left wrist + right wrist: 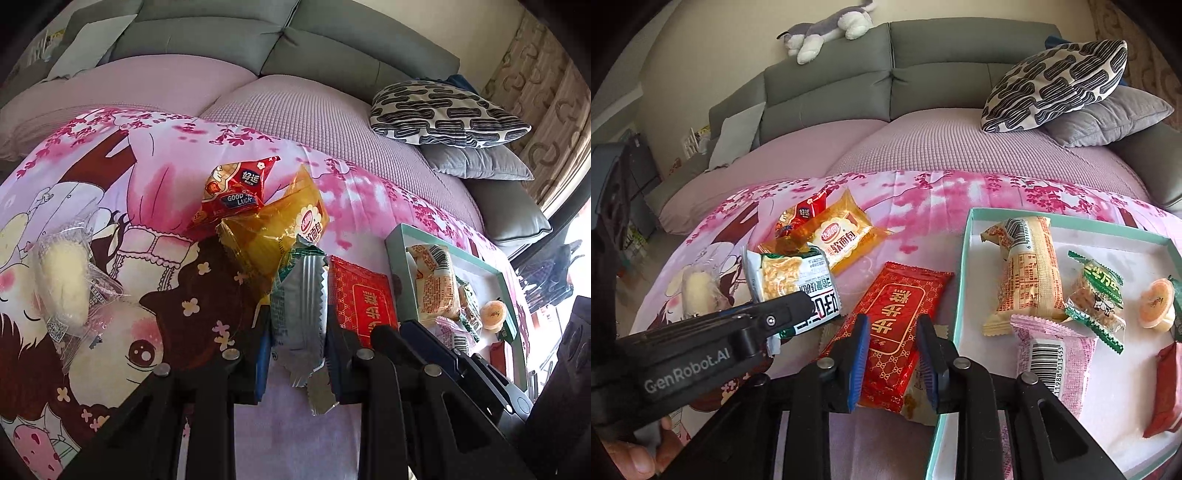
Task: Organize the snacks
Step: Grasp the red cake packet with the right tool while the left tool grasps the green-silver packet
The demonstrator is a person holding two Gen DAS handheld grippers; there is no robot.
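My left gripper (299,332) is shut on a green and silver snack packet (299,295), held upright above the cartoon cloth; the same grip shows in the right wrist view (801,314). My right gripper (892,350) stands over a flat red packet (901,314) that lies between its blue pads, which do not visibly press on it. A teal-rimmed tray (964,258) to the right holds a long beige packet (1027,269), a green candy (1097,291), an orange jelly cup (1156,302), a pink packet (1056,354) and a small red one (1167,391).
Loose on the cloth lie a yellow bread packet (842,232), a red "Good Luck" packet (801,218) and a clear-wrapped pale cake (698,291). Behind is a grey sofa (923,74) with patterned and grey cushions (1056,85) and a plush toy (827,29).
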